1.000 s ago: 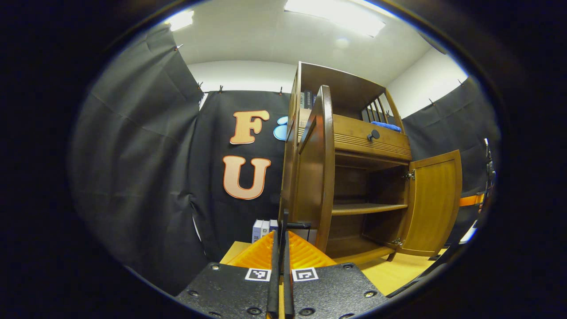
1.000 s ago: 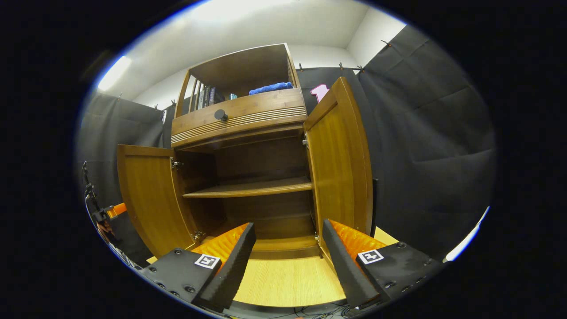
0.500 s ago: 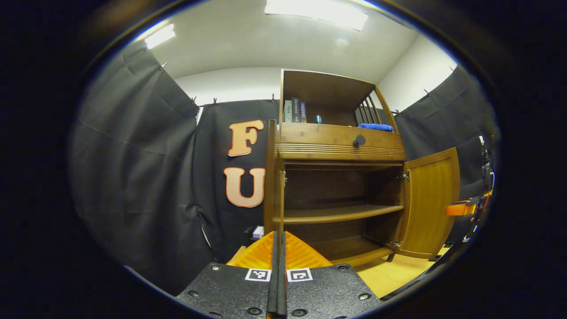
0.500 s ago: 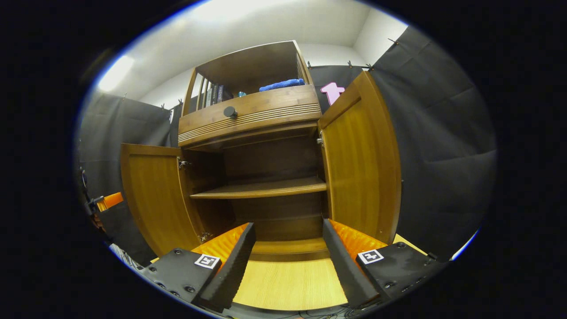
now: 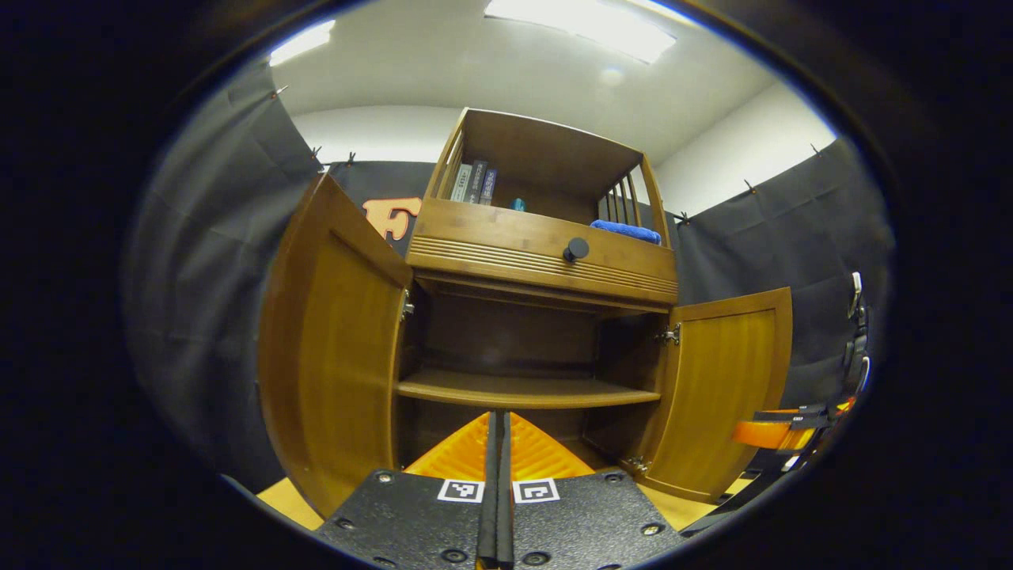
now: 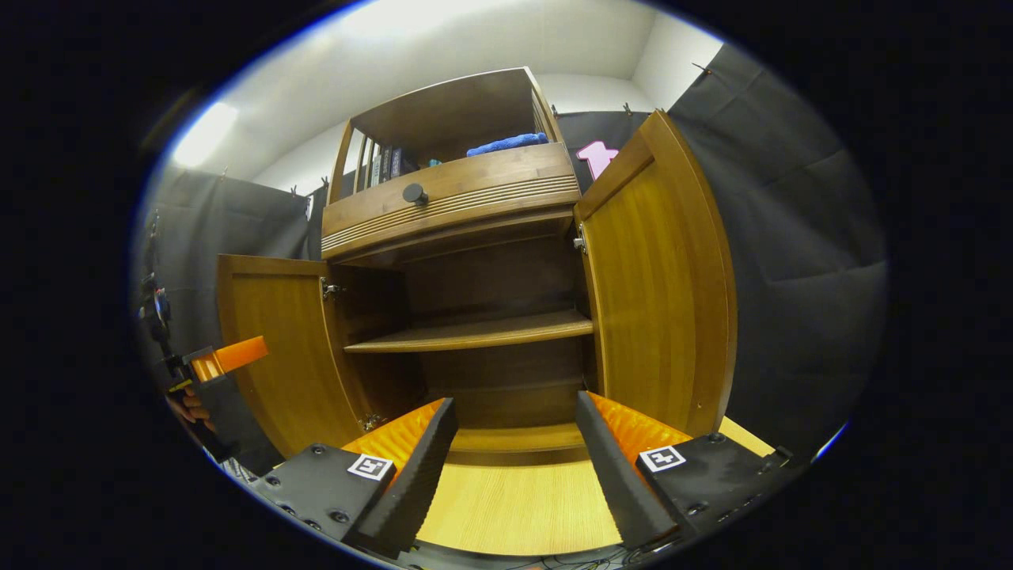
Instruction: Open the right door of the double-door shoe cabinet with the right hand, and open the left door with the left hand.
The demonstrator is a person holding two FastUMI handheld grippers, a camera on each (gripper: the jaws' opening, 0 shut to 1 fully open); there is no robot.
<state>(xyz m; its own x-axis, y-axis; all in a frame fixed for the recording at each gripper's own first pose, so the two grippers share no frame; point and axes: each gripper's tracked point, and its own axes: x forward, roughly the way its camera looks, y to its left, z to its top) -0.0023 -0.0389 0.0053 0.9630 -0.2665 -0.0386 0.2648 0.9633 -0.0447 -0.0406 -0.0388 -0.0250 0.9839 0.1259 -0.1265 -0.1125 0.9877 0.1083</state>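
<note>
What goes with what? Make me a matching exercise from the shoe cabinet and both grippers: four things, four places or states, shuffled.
Things:
1. blue folded cloth
2. round dark knob
3. left gripper
4. right gripper

Places or states:
A. fingers spread apart, holding nothing
B. on the wooden drawer front
C. fingers closed together, nothing between them
D. lying in the open top shelf

Pairs: 1-D, 2-B, 3-C, 4-A.
</note>
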